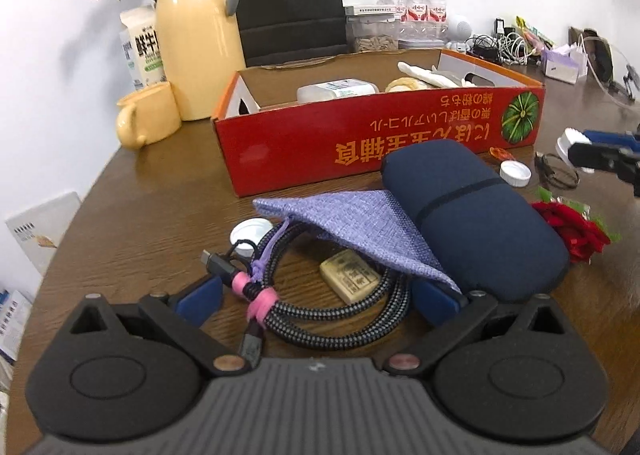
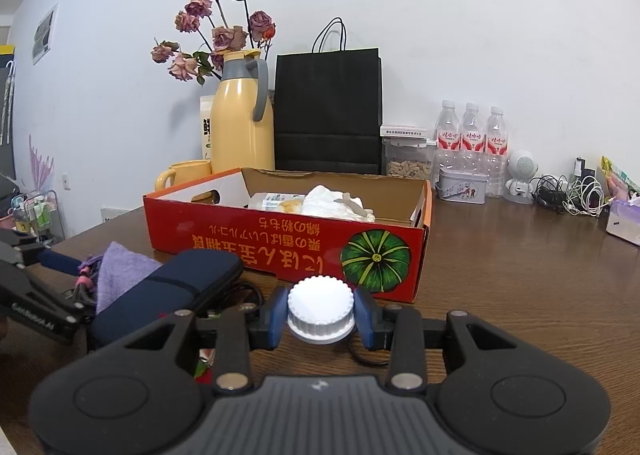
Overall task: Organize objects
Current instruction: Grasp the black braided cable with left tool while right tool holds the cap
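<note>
My left gripper [image 1: 318,289] is open wide just above the brown table. A coiled braided cable [image 1: 340,331] with a pink tie lies between its blue fingers [image 1: 200,301], and neither pad touches it. A small cream tile [image 1: 350,280] sits inside the coil, partly under a purple woven pouch [image 1: 352,223]. A navy zip case [image 1: 476,223] lies to the right of them. My right gripper [image 2: 320,313] is shut on a white ribbed cap [image 2: 320,307], in front of the red cardboard box [image 2: 248,255]. The box holds a white bottle [image 1: 336,89] and white cloth [image 2: 340,201].
A second white cap [image 1: 515,173], eyeglasses [image 1: 558,173] and a red fabric rose [image 1: 576,231] lie right of the case. A yellow thermos [image 1: 196,43], a yellow mug [image 1: 148,117], a black paper bag [image 2: 328,111], water bottles [image 2: 472,139] and tangled cables [image 2: 572,195] stand along the back wall.
</note>
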A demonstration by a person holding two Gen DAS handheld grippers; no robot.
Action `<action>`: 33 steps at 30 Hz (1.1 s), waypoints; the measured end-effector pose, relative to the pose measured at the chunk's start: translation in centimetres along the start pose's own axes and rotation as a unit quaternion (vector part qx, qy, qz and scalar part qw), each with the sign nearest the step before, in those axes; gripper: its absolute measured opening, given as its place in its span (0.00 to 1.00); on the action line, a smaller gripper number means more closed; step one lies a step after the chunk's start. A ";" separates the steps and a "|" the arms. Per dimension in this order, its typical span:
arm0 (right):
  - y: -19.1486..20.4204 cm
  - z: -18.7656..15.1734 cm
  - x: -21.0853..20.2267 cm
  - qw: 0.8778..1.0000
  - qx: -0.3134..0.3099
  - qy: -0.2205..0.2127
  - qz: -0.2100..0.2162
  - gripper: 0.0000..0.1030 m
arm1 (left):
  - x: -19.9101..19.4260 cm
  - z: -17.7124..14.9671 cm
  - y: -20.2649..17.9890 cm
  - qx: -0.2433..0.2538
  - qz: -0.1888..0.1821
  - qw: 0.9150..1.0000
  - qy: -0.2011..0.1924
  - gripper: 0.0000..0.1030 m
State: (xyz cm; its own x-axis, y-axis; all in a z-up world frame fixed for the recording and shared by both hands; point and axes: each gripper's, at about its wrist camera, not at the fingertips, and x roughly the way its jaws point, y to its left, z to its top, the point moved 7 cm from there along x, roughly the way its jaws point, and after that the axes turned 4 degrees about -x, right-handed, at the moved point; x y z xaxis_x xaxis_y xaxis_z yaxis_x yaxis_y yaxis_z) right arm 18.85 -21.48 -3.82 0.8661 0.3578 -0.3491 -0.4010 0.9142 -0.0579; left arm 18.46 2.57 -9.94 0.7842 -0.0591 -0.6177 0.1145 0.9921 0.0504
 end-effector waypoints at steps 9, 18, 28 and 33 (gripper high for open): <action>0.1 -0.1 0.0 1.000 0.000 0.004 0.003 0.33 | 0.4 0.1 0.3 -0.037 -0.032 0.999 0.000 0.89; 0.1 -0.1 0.0 1.000 0.001 0.004 0.005 0.33 | -1.5 -0.5 0.4 -0.056 -0.013 0.998 -0.028 0.87; 0.1 -0.1 0.0 1.000 -0.002 0.004 0.003 0.33 | -4.7 -0.1 1.6 -0.069 0.015 0.995 -0.076 0.85; 0.1 -0.1 0.0 1.000 -0.004 0.004 0.000 0.34 | -5.8 0.4 1.6 -0.077 0.014 0.992 -0.095 0.85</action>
State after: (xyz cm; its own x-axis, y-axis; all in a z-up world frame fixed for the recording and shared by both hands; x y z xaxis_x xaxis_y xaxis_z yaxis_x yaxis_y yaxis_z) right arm 18.78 -21.37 -3.90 0.8632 0.3566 -0.3574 -0.4037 0.9126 -0.0643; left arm 14.31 4.49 -5.96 0.8882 -0.0364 -0.4580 0.0082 0.9980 -0.0634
